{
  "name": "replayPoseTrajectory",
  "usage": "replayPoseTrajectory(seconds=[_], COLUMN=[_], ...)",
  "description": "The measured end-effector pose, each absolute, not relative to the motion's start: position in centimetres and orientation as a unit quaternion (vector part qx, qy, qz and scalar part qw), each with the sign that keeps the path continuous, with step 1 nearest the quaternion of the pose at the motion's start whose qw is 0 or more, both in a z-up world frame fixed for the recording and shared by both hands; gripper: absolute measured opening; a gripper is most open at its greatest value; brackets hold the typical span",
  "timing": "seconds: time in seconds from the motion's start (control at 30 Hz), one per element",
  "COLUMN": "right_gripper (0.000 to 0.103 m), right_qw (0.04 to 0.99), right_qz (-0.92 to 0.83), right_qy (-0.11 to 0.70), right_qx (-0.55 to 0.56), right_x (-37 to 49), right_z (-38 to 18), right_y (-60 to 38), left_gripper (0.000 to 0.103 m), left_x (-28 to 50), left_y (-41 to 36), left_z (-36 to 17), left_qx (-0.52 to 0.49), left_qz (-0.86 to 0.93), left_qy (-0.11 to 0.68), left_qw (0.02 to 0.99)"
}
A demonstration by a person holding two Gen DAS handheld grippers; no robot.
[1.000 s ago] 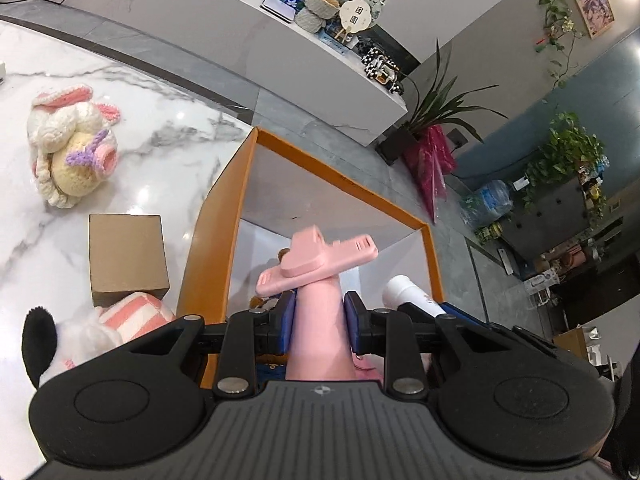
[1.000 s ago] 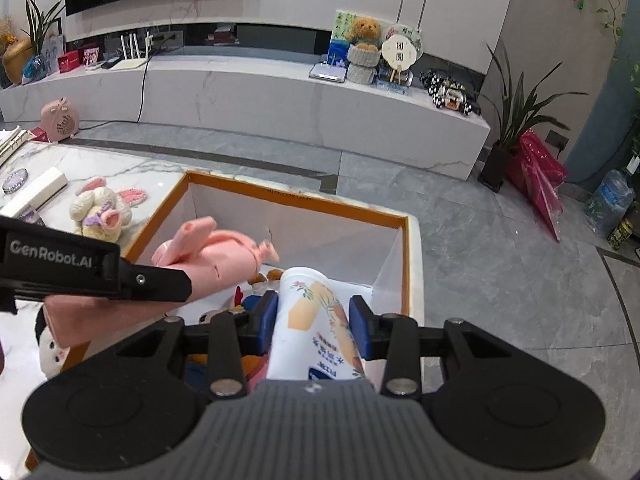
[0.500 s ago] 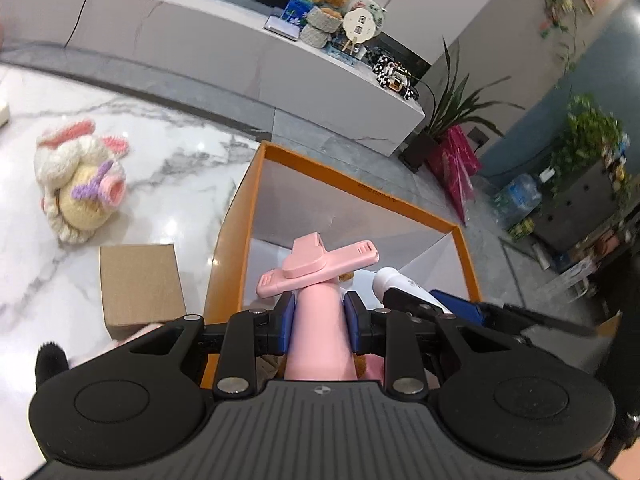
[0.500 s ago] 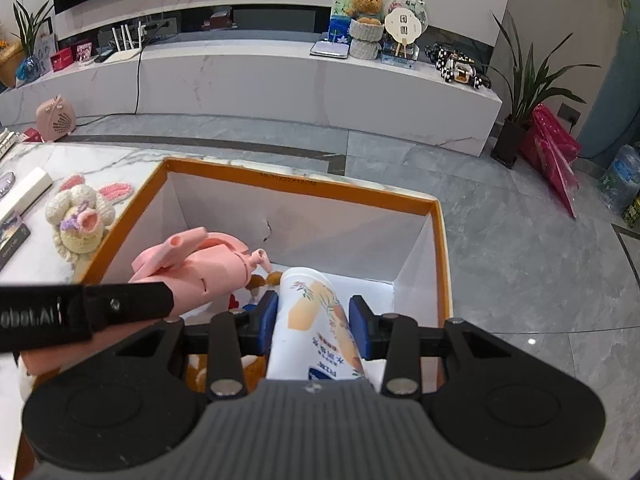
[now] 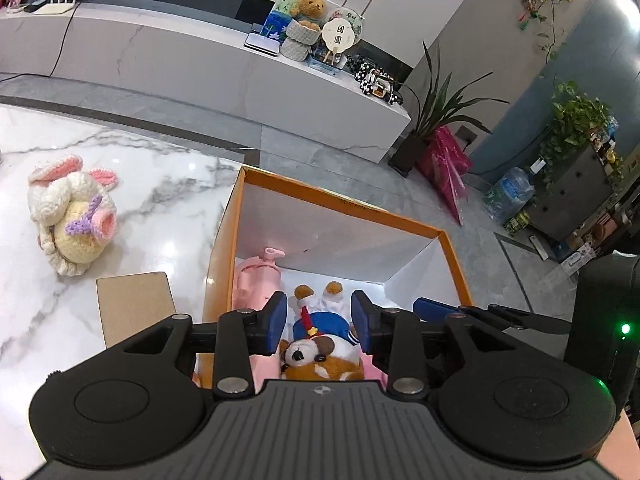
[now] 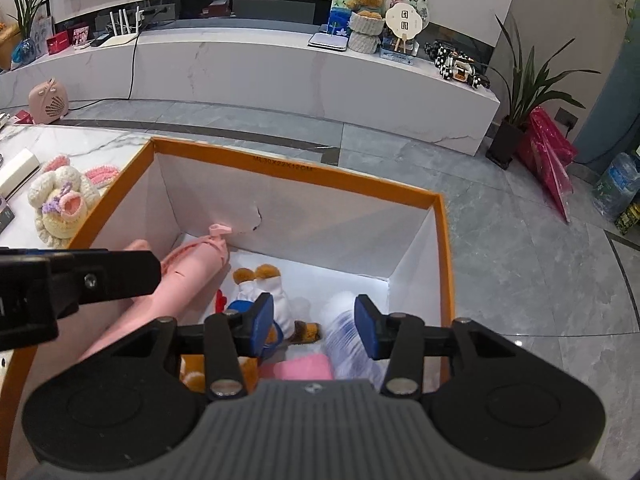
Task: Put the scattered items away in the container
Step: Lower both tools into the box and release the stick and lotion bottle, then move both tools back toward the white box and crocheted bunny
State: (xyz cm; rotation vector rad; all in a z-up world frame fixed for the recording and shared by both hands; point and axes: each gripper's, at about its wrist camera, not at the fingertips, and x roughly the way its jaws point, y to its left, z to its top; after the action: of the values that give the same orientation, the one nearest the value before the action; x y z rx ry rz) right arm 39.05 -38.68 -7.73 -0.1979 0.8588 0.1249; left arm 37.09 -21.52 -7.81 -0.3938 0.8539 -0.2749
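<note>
The orange-rimmed white box [image 5: 340, 205] [image 6: 296, 170] lies under both grippers. My left gripper [image 5: 320, 326] hangs over it, jaws opening, with nothing between the pads. The pink fan-like toy [image 5: 256, 280] [image 6: 192, 266] lies inside along the left wall. A plush bear in blue [image 5: 316, 346] [image 6: 260, 280] lies on the box floor. My right gripper [image 6: 314, 326] also has its jaws opening. The white printed bottle [image 6: 344, 332] is a blur between them, free of the pads. In the right wrist view, the left gripper's black finger [image 6: 100, 278] crosses the pink toy.
A crochet bunny [image 5: 72, 220] [image 6: 60, 208] and a small brown carton [image 5: 136, 300] sit on the marble table left of the box. A white block [image 6: 16, 172] lies at the far left. A pink soft item [image 6: 300, 364] is in the box. Grey floor lies beyond.
Both grippers were shut, the left on the pink toy and the right on the bottle. Both have let go: the toy now lies in the box and the bottle is dropping.
</note>
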Motion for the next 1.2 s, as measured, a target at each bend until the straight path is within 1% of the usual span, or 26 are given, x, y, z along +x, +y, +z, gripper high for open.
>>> replayPoseTrajectory(seconds=[0.6, 0.67, 0.77, 1.1, 1.2], right_gripper=[0.048, 0.048, 0.048, 0.052, 0.052], right_qw=[0.903, 0.903, 0.904, 0.911, 0.912], right_qz=[0.057, 0.055, 0.055, 0.044, 0.043], right_qy=[0.414, 0.414, 0.411, 0.395, 0.391], right_qx=[-0.100, -0.101, -0.103, -0.113, -0.119], right_x=[38.6, 38.5, 38.2, 37.6, 37.4], right_z=[-7.1, -6.8, -6.4, -3.8, -2.9], right_y=[-37.9, -37.8, -37.6, -36.5, -35.9], left_gripper=[0.041, 0.042, 0.046, 0.046, 0.046], left_x=[36.5, 36.4, 36.3, 35.8, 36.1], left_y=[-20.4, -20.2, -19.9, -18.0, -16.8], left_z=[-7.5, -7.2, -6.6, -4.3, -3.4], left_qx=[-0.199, -0.201, -0.204, -0.224, -0.216], left_qz=[-0.142, -0.142, -0.142, -0.150, -0.156], left_qy=[0.415, 0.412, 0.407, 0.382, 0.375], left_qw=[0.876, 0.877, 0.879, 0.884, 0.888])
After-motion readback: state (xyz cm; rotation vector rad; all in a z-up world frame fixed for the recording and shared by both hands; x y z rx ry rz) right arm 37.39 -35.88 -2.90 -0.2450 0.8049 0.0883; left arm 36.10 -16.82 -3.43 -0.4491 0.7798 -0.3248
